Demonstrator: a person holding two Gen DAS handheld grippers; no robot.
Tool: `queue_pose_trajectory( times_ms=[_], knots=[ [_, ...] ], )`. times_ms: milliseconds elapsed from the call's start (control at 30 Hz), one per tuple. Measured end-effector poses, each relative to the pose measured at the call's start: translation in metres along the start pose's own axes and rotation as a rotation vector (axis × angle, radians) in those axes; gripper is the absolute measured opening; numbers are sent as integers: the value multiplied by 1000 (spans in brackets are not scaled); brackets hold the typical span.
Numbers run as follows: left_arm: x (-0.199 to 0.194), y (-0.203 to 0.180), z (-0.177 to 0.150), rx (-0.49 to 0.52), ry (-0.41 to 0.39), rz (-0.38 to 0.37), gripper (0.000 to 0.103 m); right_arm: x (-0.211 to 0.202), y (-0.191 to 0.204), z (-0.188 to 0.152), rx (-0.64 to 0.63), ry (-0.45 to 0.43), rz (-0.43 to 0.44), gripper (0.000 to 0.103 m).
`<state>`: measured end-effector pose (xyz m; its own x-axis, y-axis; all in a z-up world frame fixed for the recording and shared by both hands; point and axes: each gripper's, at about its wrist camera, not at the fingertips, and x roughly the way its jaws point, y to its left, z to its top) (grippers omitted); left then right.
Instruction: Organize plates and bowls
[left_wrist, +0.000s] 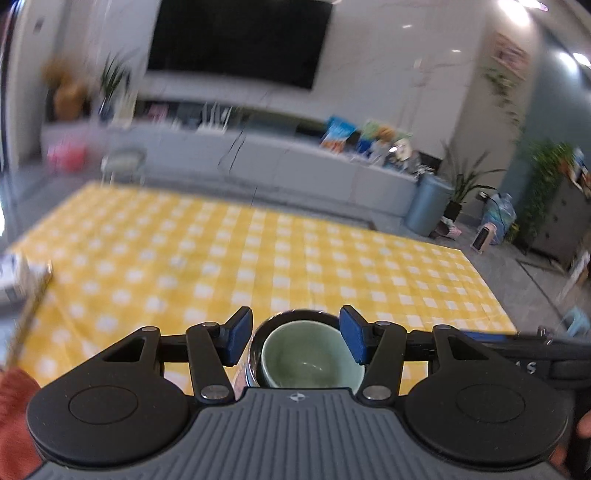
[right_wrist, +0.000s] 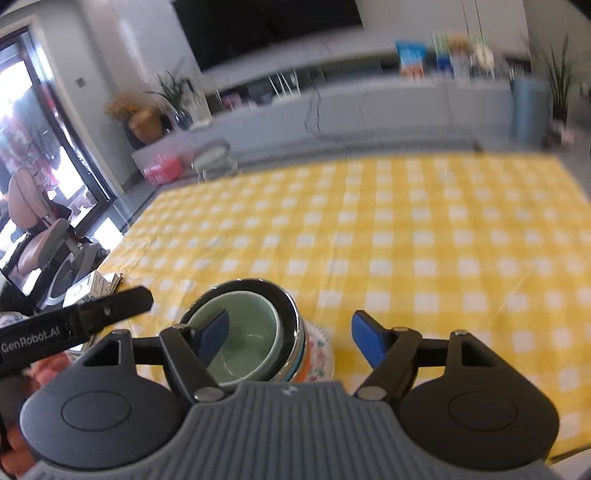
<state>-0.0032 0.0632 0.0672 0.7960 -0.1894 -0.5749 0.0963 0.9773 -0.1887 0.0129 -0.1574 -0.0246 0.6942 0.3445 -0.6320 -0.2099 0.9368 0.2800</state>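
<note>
Bowls stand nested—green bowl inside dark bowl; left gripper and right gripper are released, and the bench beyond shows nothing left to stack.

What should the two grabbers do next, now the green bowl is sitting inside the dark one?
Probably lift both away. The green bowl is nested in the dark bowl, on a stack over a floral plate. The left gripper and right gripper are open, holding nothing. No other dishes show on the yellow checked tablecloth, so the stacking looks finished.
</note>
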Motion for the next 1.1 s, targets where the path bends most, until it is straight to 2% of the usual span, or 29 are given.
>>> queue_pose_trajectory(
  times_ms=[200,267,400,633,767,933,1100],
  knots=[
    [-30,-21,-22,126,-83,30,63,-43,11,-27,-77,-125,-37,77],
    [-36,-26,-30,151,-91,50,63,-50,14,-37,-91,-151,-47,81],
    [-37,-31,-44,168,-78,71,65,-57,16,-59,-96,-171,-70,81],
    [-22,-31,-72,183,33,83,74,-48,19,-88,-122,-145,-119,81],
    [-9,-37,-85,219,86,102,74,-40,11,-94,-112,-116,-148,81],
    [-1,-35,-94,223,137,119,74,-27,7,-98,-112,-71,-149,81],
    [1,-29,-95,196,153,121,74,-16,2,-104,-103,-17,-145,81]
  ],
)
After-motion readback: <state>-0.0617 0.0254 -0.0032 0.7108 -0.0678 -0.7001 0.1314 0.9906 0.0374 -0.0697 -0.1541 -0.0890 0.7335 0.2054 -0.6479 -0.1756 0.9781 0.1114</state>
